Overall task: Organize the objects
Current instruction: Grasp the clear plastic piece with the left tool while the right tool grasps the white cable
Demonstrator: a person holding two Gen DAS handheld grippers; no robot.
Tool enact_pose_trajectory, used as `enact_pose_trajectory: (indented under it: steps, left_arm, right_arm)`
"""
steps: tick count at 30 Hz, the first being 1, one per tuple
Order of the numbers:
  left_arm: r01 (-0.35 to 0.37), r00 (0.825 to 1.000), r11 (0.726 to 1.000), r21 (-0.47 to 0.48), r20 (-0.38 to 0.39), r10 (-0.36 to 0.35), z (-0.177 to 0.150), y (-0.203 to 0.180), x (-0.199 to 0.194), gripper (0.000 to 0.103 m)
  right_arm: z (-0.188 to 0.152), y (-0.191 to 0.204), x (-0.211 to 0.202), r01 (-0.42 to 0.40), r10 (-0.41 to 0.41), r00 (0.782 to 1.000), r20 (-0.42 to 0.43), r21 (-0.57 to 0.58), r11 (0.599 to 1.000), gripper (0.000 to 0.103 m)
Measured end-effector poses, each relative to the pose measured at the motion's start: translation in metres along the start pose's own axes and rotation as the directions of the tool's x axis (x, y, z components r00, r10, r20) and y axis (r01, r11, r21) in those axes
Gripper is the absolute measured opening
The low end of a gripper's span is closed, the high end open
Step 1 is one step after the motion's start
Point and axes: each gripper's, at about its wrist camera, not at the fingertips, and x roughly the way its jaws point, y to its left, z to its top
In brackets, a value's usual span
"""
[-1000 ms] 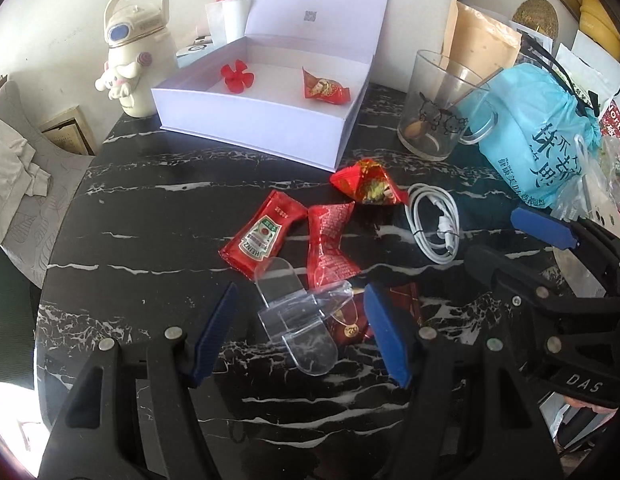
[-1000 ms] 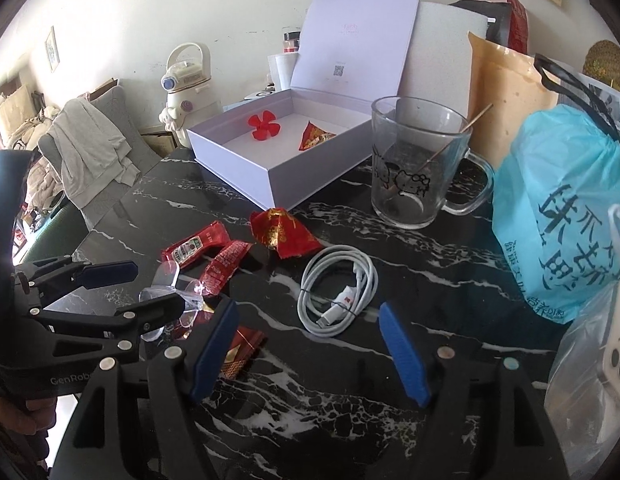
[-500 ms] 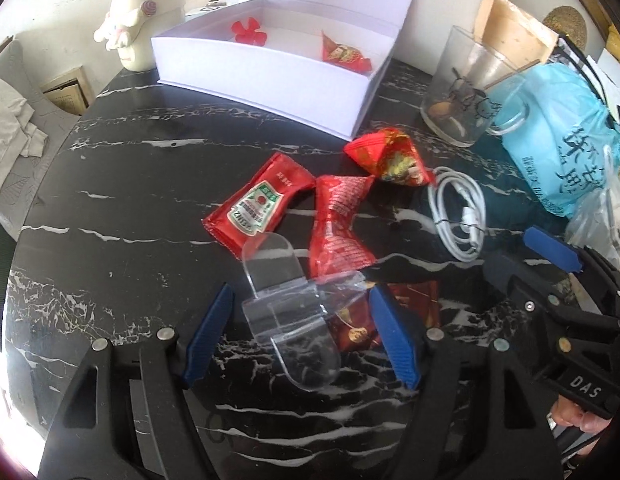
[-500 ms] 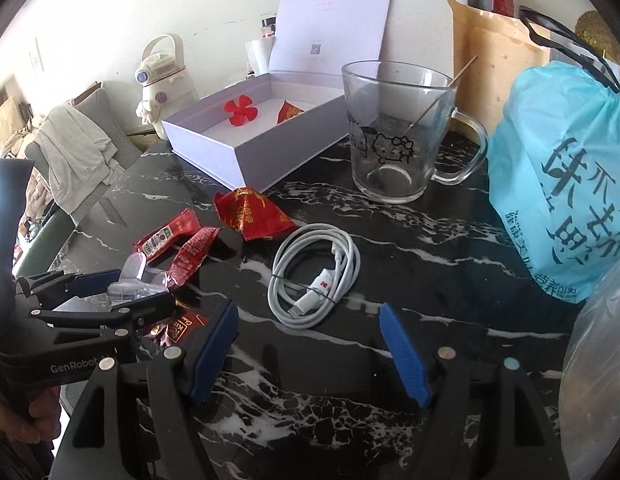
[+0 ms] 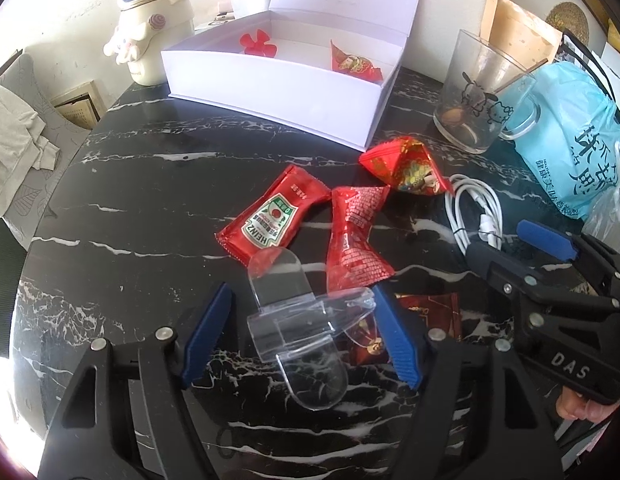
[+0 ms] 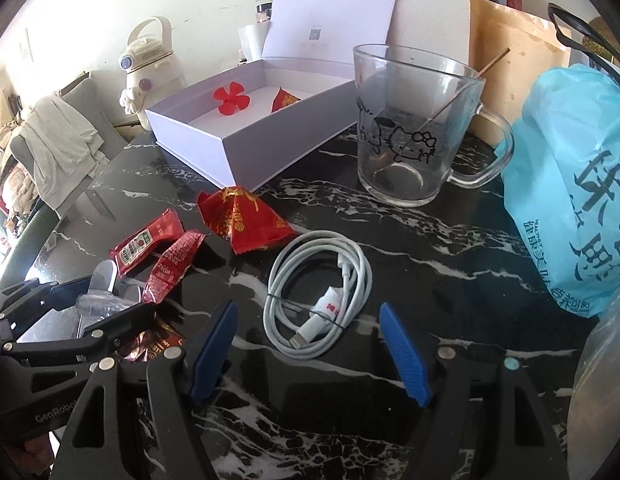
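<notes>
My left gripper [image 5: 302,320] is open, its blue pads on either side of a clear plastic clip [image 5: 298,320] lying on the black marble table [image 5: 150,208]. Ahead lie a Heinz ketchup packet [image 5: 272,216], a red snack packet [image 5: 355,240], a red pyramid candy [image 5: 405,166] and a flat red wrapper [image 5: 425,308]. My right gripper [image 6: 310,328] is open just above a coiled white cable [image 6: 321,292]. An open white box [image 6: 246,120] behind holds a red flower [image 6: 231,98] and a red candy [image 6: 284,100].
A glass Hello Kitty mug [image 6: 413,128] with a stick stands right of the box. A blue plastic bag [image 6: 569,184] and a brown pouch [image 6: 513,48] crowd the right side. A cream bottle [image 5: 150,24] stands at the back left. The table edge curves at left.
My left gripper has closed in on the clear clip, which now lies between its pads. My right gripper has moved forward and down over the white cable.
</notes>
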Motion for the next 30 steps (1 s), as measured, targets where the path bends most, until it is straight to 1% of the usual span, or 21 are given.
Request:
enact_pose_trajectory:
  steps: [2,4,6,8,10,11,15,19,23,27,30]
  left_arm:
    - [-0.004,1.0,1.0,0.019,0.012,0.004,-0.001,-0.001,-0.001,0.058]
    - [0.001,1.0,0.999,0.039,0.015,-0.001,-0.002,-0.001,-0.001,0.058]
    - [0.013,1.0,0.999,0.033,0.015,-0.014,-0.002,0.001,-0.002,0.058]
    - [0.025,1.0,0.999,0.026,0.015,-0.025,-0.001,0.004,-0.003,0.058]
    - [0.034,0.999,0.999,0.021,0.014,-0.034,-0.002,0.005,-0.003,0.058]
    - [0.037,0.999,0.999,0.019,0.013,-0.037,-0.002,0.006,-0.004,0.058]
    - [0.043,0.999,0.999,0.012,0.009,-0.043,-0.002,0.009,-0.005,0.058]
    - [0.038,0.999,0.999,0.003,0.01,-0.038,-0.002,0.014,-0.005,0.058]
    - [0.037,0.999,0.999,-0.014,0.008,-0.037,-0.002,0.02,-0.005,0.058]
    - [0.039,0.999,0.999,-0.029,0.003,-0.039,-0.002,0.025,-0.006,0.058]
    - [0.027,1.0,0.999,-0.038,0.004,-0.026,-0.003,0.028,-0.007,0.058]
  right_arm:
    - [0.002,0.003,0.003,0.005,-0.005,1.0,-0.002,-0.008,1.0,0.074]
    - [0.003,0.005,0.009,0.023,-0.024,0.999,-0.021,-0.013,1.0,0.074]
    - [0.003,0.006,0.015,0.04,-0.04,0.998,-0.038,-0.013,0.999,0.074]
    - [0.003,0.007,0.017,0.064,-0.065,0.997,-0.03,-0.022,0.998,0.074]
    - [0.002,0.008,0.017,0.065,-0.065,0.998,-0.02,-0.028,0.998,0.067]
    - [0.002,0.009,0.016,0.065,-0.065,0.998,-0.014,-0.036,0.997,0.057]
    - [0.002,0.011,0.014,0.055,-0.055,0.998,-0.014,-0.045,0.997,0.053]
    - [-0.001,0.009,0.012,0.037,-0.037,0.999,-0.007,-0.046,0.998,0.053]
    - [-0.003,0.006,0.009,0.0,0.0,1.0,-0.012,-0.027,1.0,0.052]
    - [-0.006,0.005,0.004,-0.009,0.009,1.0,-0.015,-0.02,1.0,0.052]
    - [-0.009,0.003,-0.001,-0.01,0.009,1.0,-0.015,-0.016,1.0,0.052]
